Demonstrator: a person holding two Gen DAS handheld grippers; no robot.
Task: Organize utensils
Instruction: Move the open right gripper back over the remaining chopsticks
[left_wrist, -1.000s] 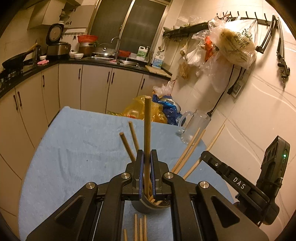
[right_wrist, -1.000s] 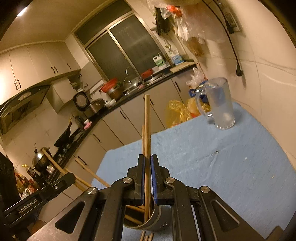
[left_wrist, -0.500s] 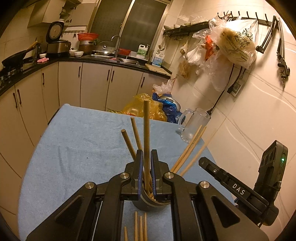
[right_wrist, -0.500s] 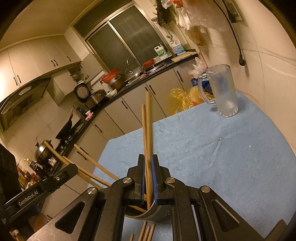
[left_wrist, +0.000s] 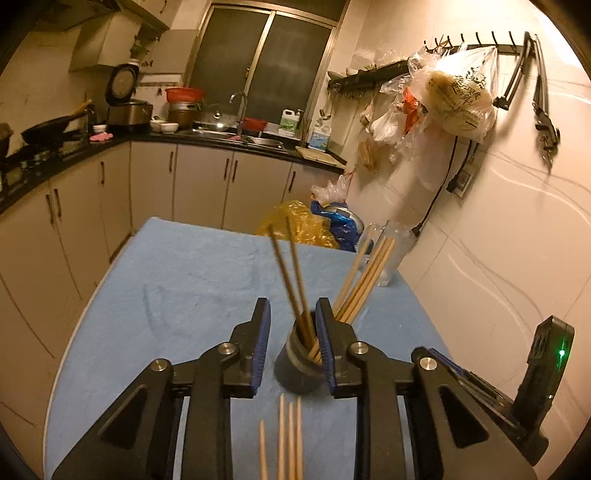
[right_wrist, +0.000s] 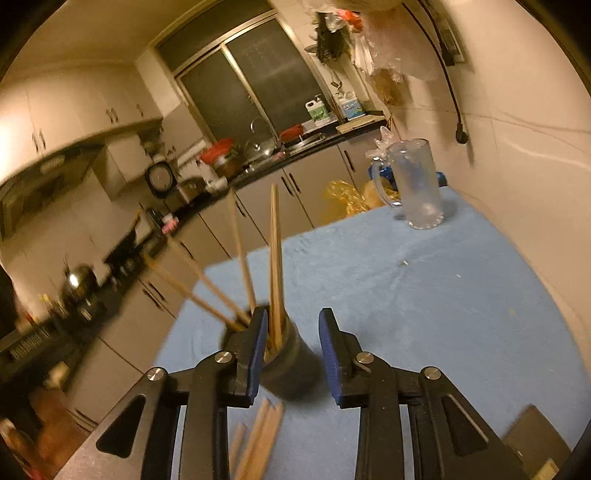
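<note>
Wooden chopsticks stood leaning in a dark round holder on the blue cloth of the table, some fanned toward ten o'clock and a second bunch toward one o'clock as the left camera saw them. More chopsticks lay loose on the cloth at six o'clock from the holder, just in front of it. The step in hand looked like the release: both tools had sticks standing in the holder before them and neither held one. The left gripper had its blue pads apart and widening, framing the holder without pressing on it. The right gripper was likewise opening, its left pad just beside the holder's rim, nothing caught between the pads. Both tools pointed forward and somewhat downward across the table, the right one showing at four o'clock in the left view. The next move probably called for drawing back clear of the standing sticks, then dropping toward the loose ones at six o'clock and closing on one near its end. A careless retreat could knock the leaning sticks or tip the holder. A clear glass mug stood well apart at one o'clock, near the tiled wall.
</note>
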